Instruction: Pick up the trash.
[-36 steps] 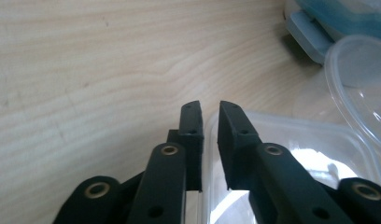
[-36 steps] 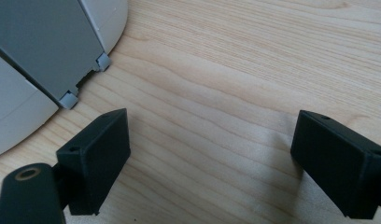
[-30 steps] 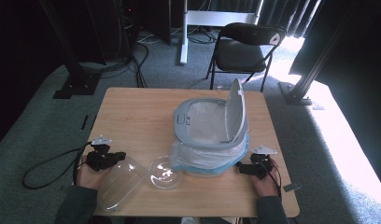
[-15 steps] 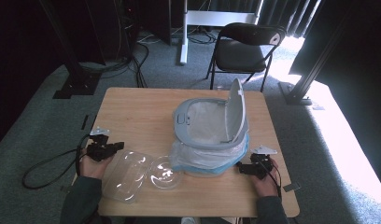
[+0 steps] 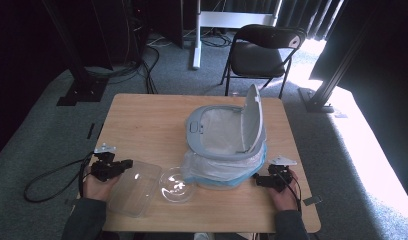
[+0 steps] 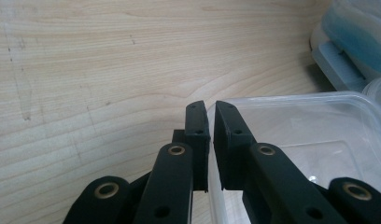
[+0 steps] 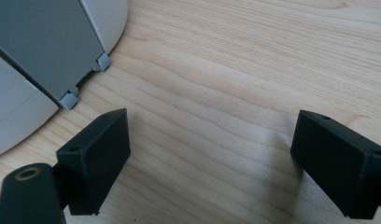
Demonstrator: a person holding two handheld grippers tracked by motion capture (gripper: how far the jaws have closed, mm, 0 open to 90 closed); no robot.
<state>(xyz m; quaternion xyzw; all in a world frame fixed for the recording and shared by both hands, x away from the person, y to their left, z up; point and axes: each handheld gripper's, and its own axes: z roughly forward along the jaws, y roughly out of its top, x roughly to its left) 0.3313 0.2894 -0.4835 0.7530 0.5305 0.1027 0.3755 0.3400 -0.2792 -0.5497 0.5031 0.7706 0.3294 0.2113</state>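
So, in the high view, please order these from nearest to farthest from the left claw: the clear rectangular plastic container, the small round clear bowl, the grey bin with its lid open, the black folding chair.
1. Clear rectangular plastic container: pinched at its rim in the left claw.
2. Small round clear bowl: just right of the container.
3. Grey bin with open lid: mid-table, further right.
4. Black folding chair: beyond the table's far edge.

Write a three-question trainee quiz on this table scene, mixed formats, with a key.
1. True or false: the bin's lid stands open.
2. What does the left gripper clamp? A) the round clear bowl B) the rim of the clear rectangular container C) a cable
3. Fill in: the right gripper hangs over bare table with its jaws ____.

Key: 1 true; 2 B; 3 open.
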